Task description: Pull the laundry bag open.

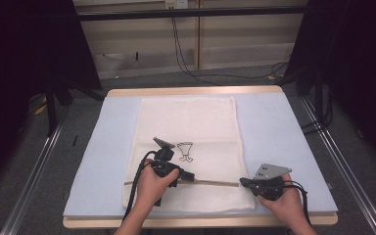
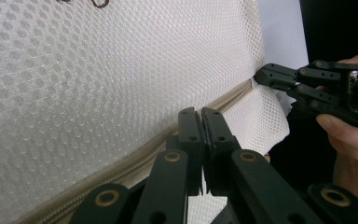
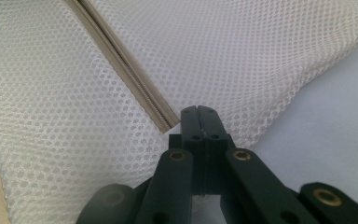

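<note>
White mesh laundry bag [image 1: 188,147] lies flat on a pale blue mat [image 1: 274,132] on the wooden table [image 1: 191,91], long side running away from the person. Small dark printed emblem [image 1: 185,151] near the bag's middle. Beige zipper [image 1: 210,182] runs across the bag's near part, from one gripper to the other.

Left gripper [image 1: 188,176] sits on the zipper line, held in the left hand [image 1: 152,188]. In the left gripper view its jaws are pressed together, tips [image 2: 201,112] right at the zipper [image 2: 121,163]; mesh [image 2: 98,70] spreads above and to the left of the jaws, zipper passing diagonally under the tips. Whether the zipper pull or fabric is pinched between them can't be told; tips hide it.

Right gripper [image 1: 243,182] is at the bag's right edge, at the zipper's end, in the right hand [image 1: 286,203]. In the right gripper view the jaws are closed tight, tips [image 3: 200,111] just right of the zipper end [image 3: 165,122]; mesh [image 3: 214,46] ahead of the jaws and on both sides, blue mat [image 3: 335,121] off to the right of them. Left gripper view shows the right gripper [image 2: 263,74] with its tip touching the bag's edge at the zipper end, mesh corner [image 2: 261,121] bulging up just below it. Looks like an edge pinch, not clear enough to confirm.
</note>
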### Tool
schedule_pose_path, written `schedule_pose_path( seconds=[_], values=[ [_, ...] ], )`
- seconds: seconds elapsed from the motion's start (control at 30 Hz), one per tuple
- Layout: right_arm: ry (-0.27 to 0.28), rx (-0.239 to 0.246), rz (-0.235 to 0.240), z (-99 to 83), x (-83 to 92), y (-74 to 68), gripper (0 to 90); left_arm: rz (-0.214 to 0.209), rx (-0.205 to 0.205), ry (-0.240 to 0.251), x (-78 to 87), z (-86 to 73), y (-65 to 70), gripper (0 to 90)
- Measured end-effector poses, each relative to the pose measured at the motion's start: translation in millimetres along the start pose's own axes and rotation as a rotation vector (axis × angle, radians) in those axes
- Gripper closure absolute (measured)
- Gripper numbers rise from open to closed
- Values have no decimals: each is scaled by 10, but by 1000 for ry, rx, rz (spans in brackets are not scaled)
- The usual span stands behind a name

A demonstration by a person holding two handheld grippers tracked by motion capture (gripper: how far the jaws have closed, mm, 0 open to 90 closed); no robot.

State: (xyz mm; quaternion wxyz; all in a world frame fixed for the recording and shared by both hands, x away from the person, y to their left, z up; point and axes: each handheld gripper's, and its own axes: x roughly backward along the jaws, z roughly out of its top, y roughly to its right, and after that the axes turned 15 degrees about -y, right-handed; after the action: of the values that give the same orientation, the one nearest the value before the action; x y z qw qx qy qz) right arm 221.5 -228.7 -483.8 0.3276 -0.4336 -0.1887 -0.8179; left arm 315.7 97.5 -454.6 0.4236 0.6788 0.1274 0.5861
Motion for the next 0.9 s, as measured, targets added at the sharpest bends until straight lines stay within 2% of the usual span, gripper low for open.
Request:
schedule_pose_path(
  seconds=[0.17, 0.23, 0.27, 0.33, 0.37, 0.43, 0.5, 0.57, 0.6, 0.67, 0.9],
  values=[
    [3, 2, 4, -1, -2, 4, 900, 15, 6, 8, 2, 0, 3, 877],
    [3, 0, 2, -2, -1, 2, 900, 4, 1, 5, 16, -7, -13, 877],
    [3, 0, 2, -2, -1, 2, 900, 19, 1, 3, 25, -11, -20, 878],
    [4, 1, 5, -1, -3, 4, 900, 1, 10, 3, 37, -19, -31, 877],
    [3, 1, 5, -1, -3, 4, 900, 10, 11, 7, 38, -24, -36, 877],
    [3, 2, 5, -1, -2, 4, 900, -3, 12, 4, 49, -27, -41, 877],
    [2, 1, 4, -1, -2, 2, 900, 18, 13, 11, 48, -30, -35, 877],
    [3, 1, 3, -1, -2, 3, 900, 2, 14, 13, 54, -30, -34, 878],
    [4, 1, 4, -1, -3, 3, 900, 15, 17, 15, 53, -31, -31, 877],
    [2, -1, 2, -2, -1, 1, 900, 10, 7, 10, 65, -31, -52, 878],
    [4, 1, 4, -2, -3, 4, 900, 10, 25, 17, 71, -38, -52, 878]
  ],
)
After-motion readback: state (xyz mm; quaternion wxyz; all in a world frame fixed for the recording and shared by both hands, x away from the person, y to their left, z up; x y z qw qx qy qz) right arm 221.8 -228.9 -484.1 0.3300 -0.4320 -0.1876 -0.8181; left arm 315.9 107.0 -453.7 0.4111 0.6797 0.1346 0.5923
